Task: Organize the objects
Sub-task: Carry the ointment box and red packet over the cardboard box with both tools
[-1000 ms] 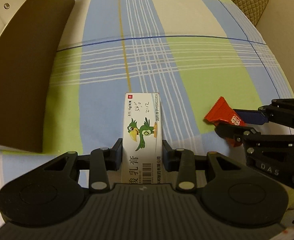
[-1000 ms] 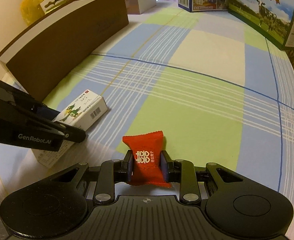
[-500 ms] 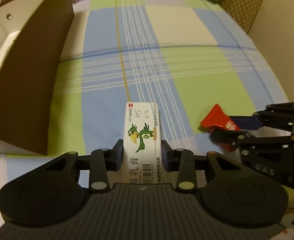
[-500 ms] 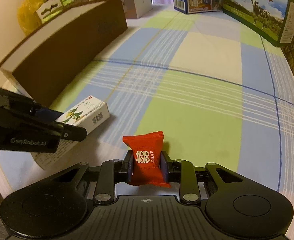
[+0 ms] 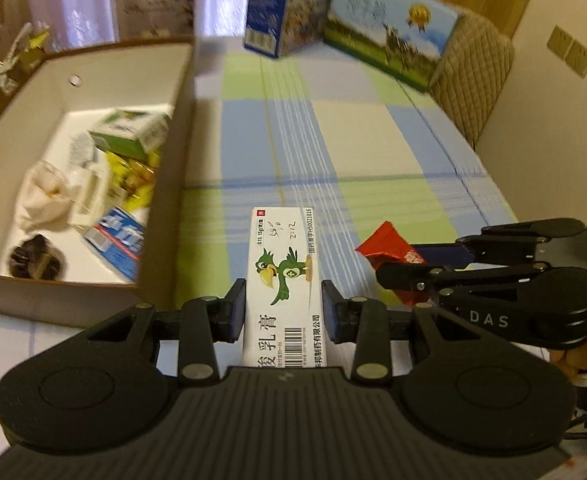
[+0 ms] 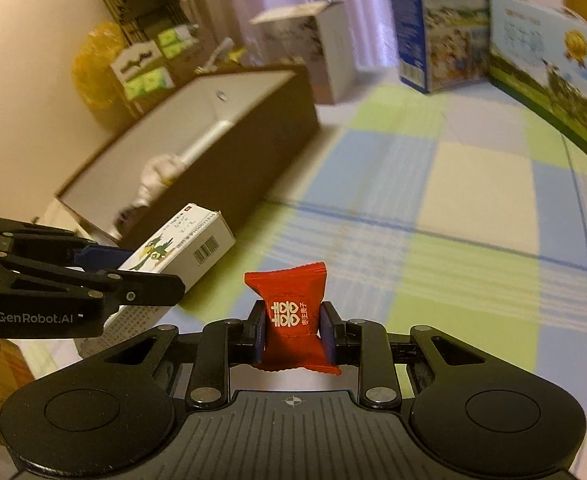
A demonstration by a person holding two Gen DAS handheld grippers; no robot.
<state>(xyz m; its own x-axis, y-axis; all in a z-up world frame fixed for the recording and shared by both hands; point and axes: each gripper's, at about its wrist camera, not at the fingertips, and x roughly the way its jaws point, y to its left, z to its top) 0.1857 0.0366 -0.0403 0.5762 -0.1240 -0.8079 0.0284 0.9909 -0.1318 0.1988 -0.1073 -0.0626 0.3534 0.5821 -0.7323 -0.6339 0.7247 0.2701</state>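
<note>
Left wrist view: your left gripper (image 5: 283, 306) clamps the white ointment carton (image 5: 283, 276), printed with a green parrot, above the checked cloth (image 5: 353, 140). Clear the wall of the brown storage box (image 5: 173, 184) before letting go.

Right wrist view: your right gripper (image 6: 291, 330) pinches the red candy packet (image 6: 291, 316), crinkly with white characters; hold it level.

Warm, dim indoor light is seen in both views, with a yellowish cast. Strong motion blur is found across the far half: the cartons (image 5: 389, 40) at the table's far edge, the brown storage box (image 6: 197, 152) and its contents are smeared. The checked tablecloth (image 5: 333, 152) stripes are softened. Near foreground is kept sharp; print on the white ointment box (image 5: 283, 276) is readable. Fisheye bending and dark vignetting are seen at the corners. Soft shadows only.
</note>
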